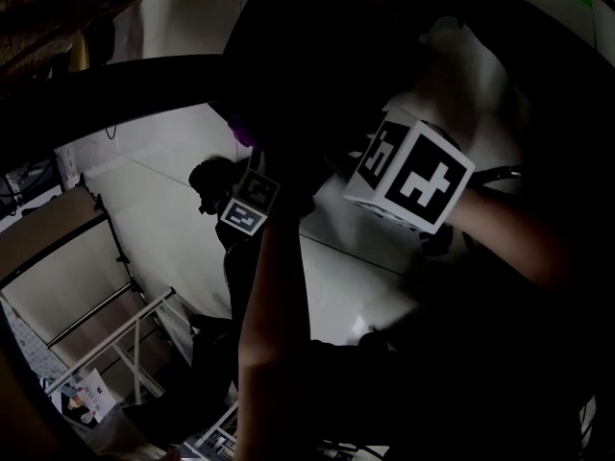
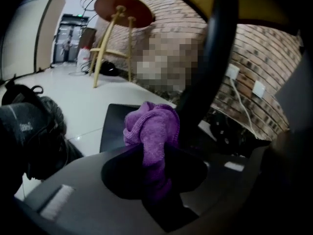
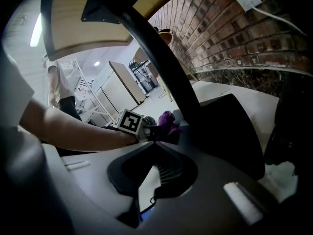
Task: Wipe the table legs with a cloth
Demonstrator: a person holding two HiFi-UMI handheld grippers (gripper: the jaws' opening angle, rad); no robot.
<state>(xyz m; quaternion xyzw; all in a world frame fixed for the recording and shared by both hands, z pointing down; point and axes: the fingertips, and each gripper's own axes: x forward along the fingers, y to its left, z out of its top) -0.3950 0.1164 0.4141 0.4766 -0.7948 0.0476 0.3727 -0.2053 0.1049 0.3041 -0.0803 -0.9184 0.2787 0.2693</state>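
A purple cloth (image 2: pixel 152 131) is bunched between the jaws of my left gripper (image 2: pixel 152 153), which is shut on it. The cloth rests against the black slanted table leg (image 2: pixel 210 67), just above the leg's flat black base plate (image 2: pixel 113 124). The right gripper view shows the same cloth (image 3: pixel 166 120) against the leg (image 3: pixel 161 67), with the left gripper's marker cube (image 3: pixel 129 122) beside it. My right gripper (image 3: pixel 155 146) is held back from the leg, shut with nothing in it. In the dark head view I see the cloth (image 1: pixel 242 133) and both marker cubes (image 1: pixel 248 203) (image 1: pixel 408 171).
The wooden table underside (image 3: pixel 73 18) is overhead. A brick wall (image 2: pixel 254 58) with sockets and cables runs close behind the leg. A dark backpack (image 2: pixel 29 131) lies on the white floor at left. A wooden stool (image 2: pixel 117 18) stands farther off. Something white and crumpled (image 3: pixel 281 177) lies by the base plate.
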